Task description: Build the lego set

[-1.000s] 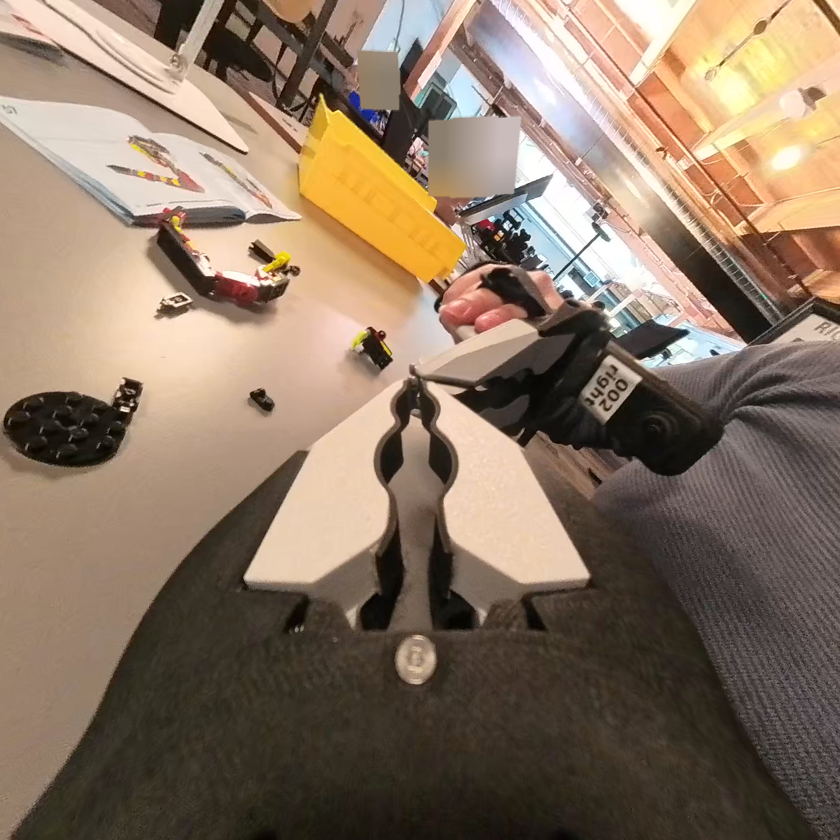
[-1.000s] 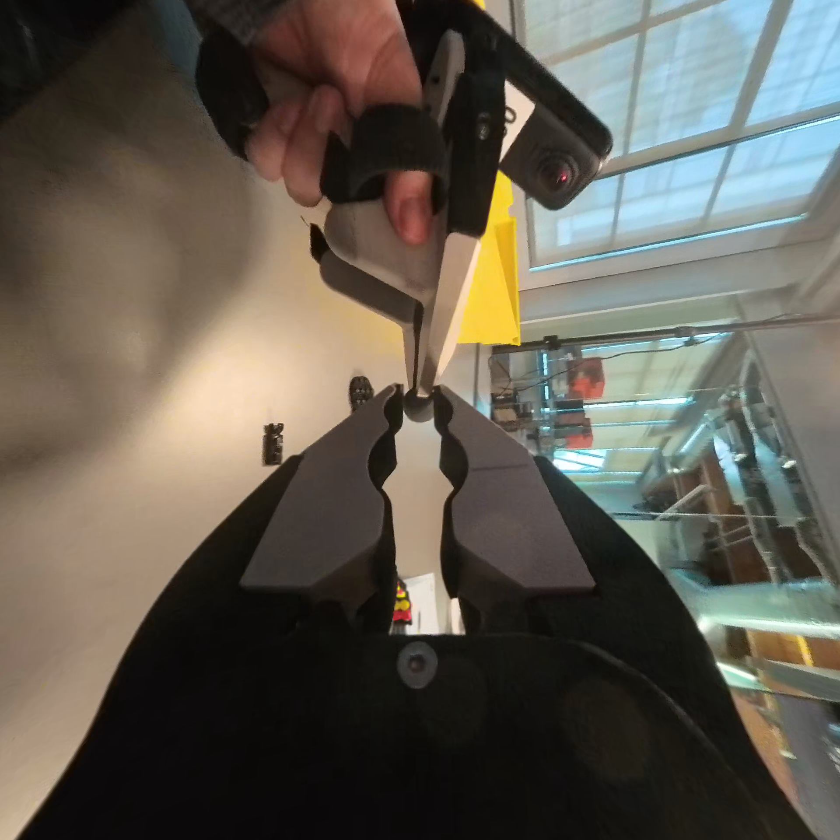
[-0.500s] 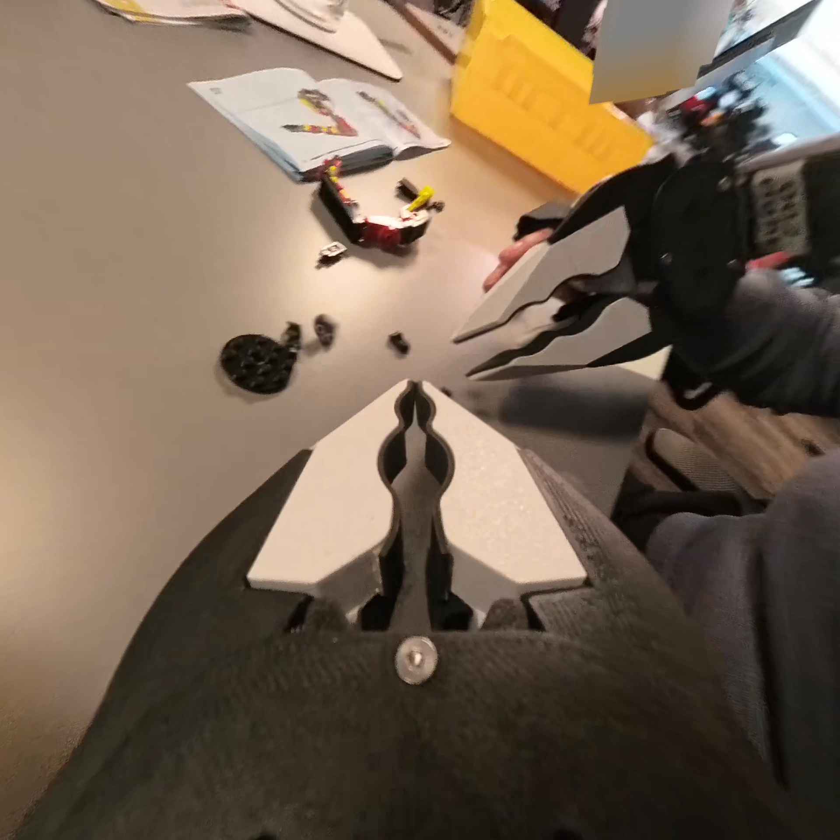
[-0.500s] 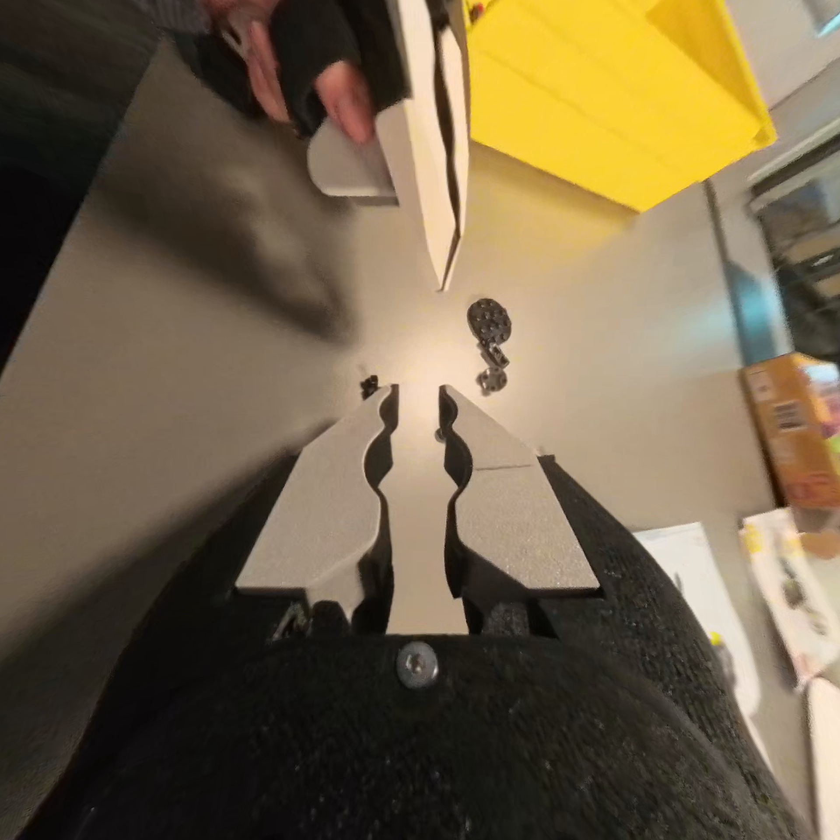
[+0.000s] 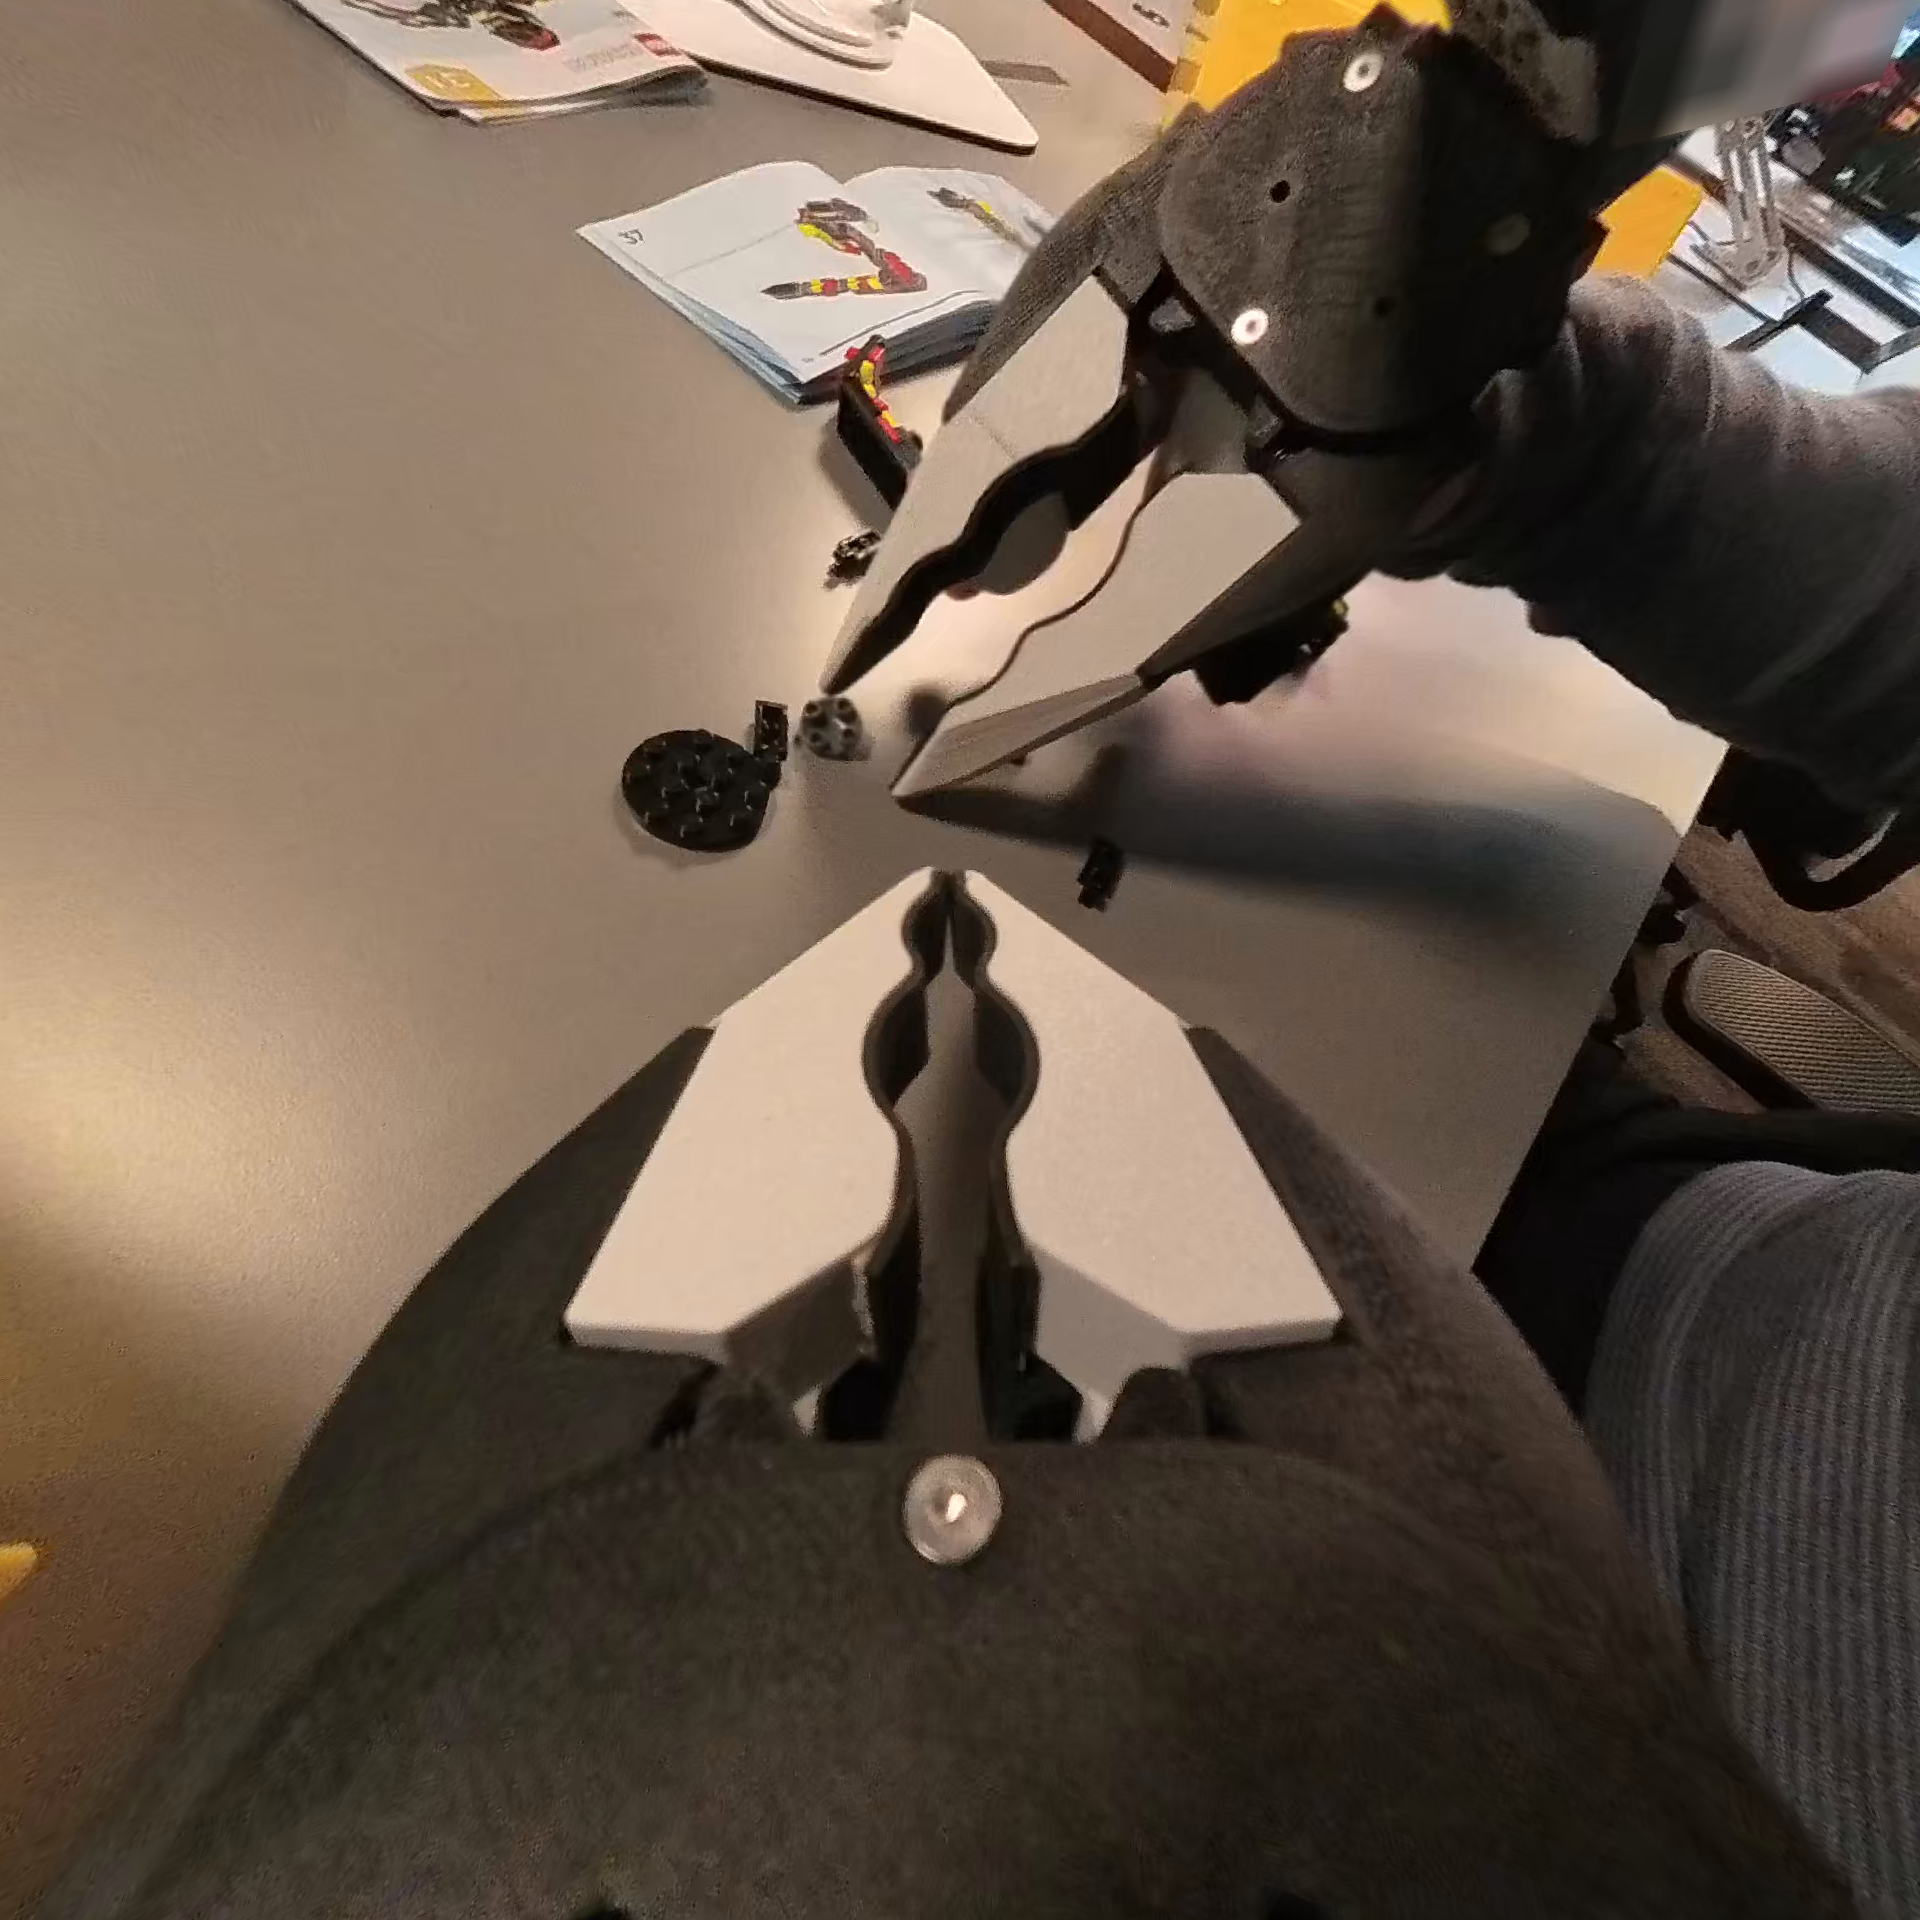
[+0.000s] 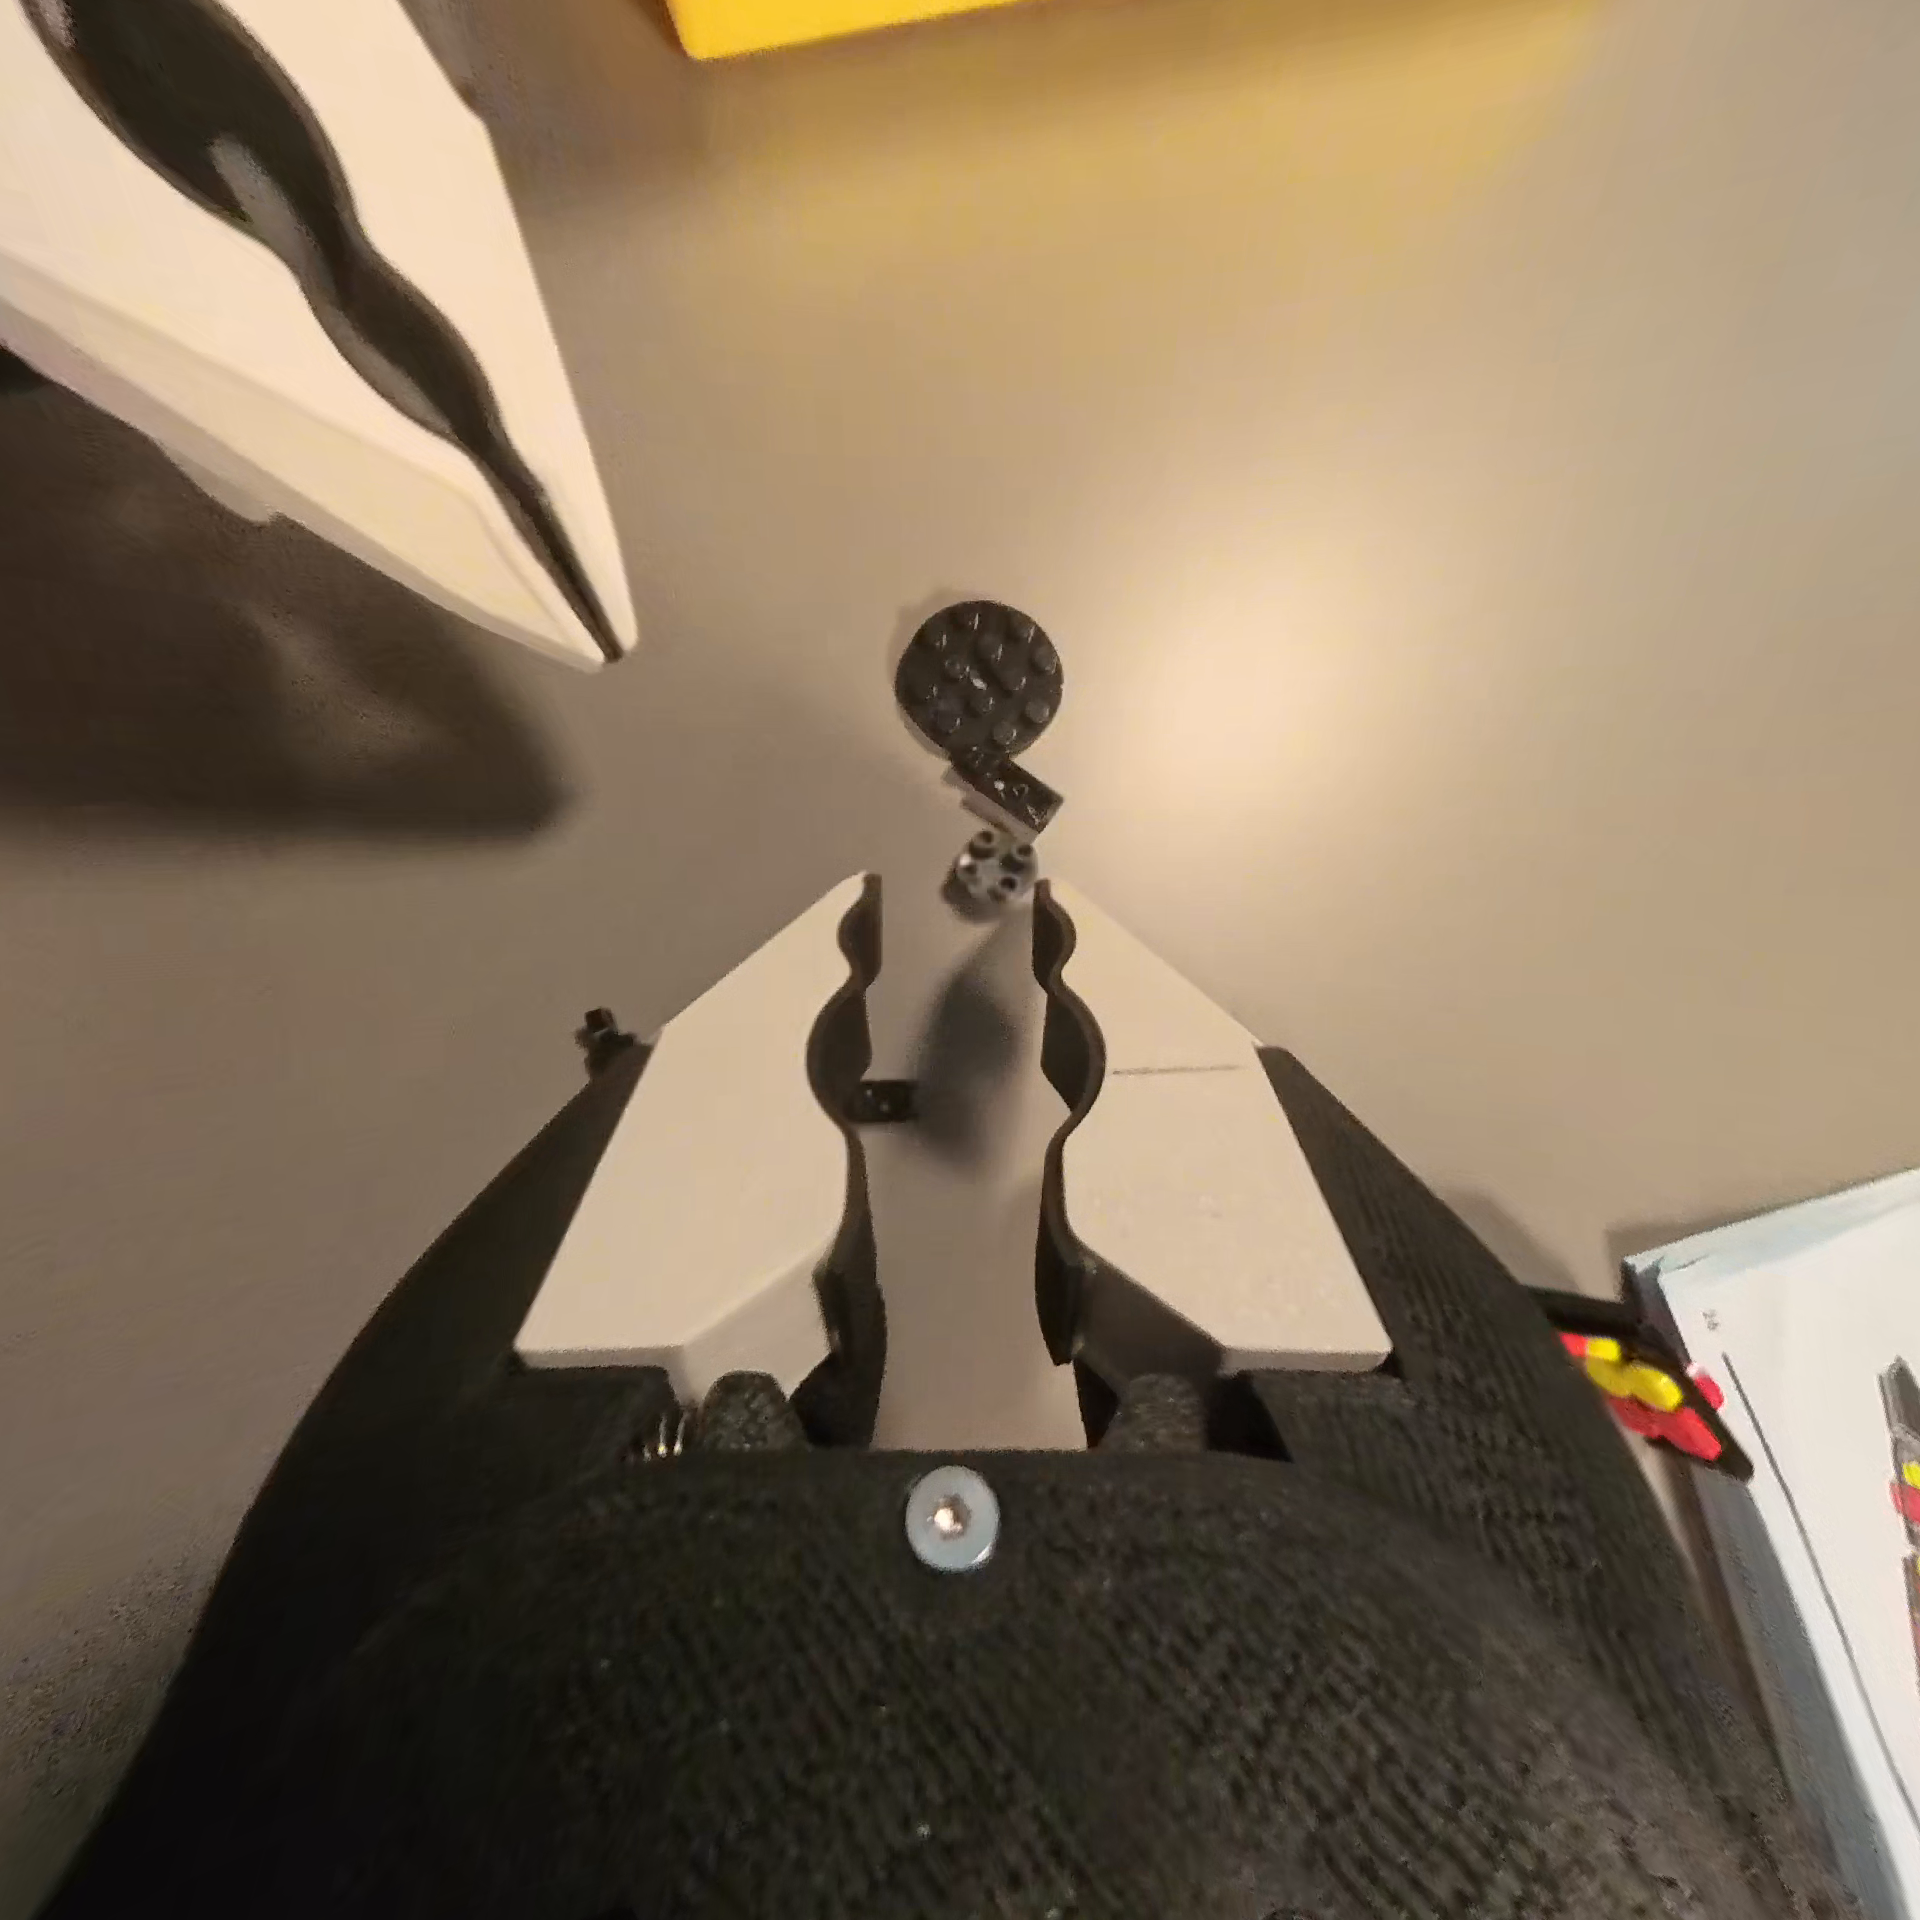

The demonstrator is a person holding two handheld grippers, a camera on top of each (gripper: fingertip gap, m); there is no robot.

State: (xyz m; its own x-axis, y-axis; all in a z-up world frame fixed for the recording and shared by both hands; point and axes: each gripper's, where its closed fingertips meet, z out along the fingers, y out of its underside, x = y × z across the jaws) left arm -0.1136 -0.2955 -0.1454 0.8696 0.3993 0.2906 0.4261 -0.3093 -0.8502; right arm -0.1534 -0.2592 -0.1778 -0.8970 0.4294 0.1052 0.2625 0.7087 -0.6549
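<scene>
Your grey table (image 5: 260, 520) carries everything; places below are given off the round black studded plate (image 6: 979, 675). Yellow bin (image 6: 831, 21) sits well beyond the plate, only its edge showing. Open instruction booklet (image 5: 831, 260) lies well apart from the plate on the far side, with a long black build with red and yellow bits (image 5: 873, 416) touching the booklet's near edge. Your right gripper (image 6: 951, 883) points at the plate, jaws spread, nothing between them. Your left gripper (image 5: 945, 883) hangs near the plate, jaws pressed together at the tips; holding anything? Looks empty, tips too tight to be sure. Small black flat piece (image 6: 1008, 795) touches the plate's rim. Small grey round stud piece (image 6: 992, 868) just beside that, right at your right gripper's tips. Tiny black piece (image 5: 1099, 873) lies near the plate, beside your left gripper's tips.
</scene>
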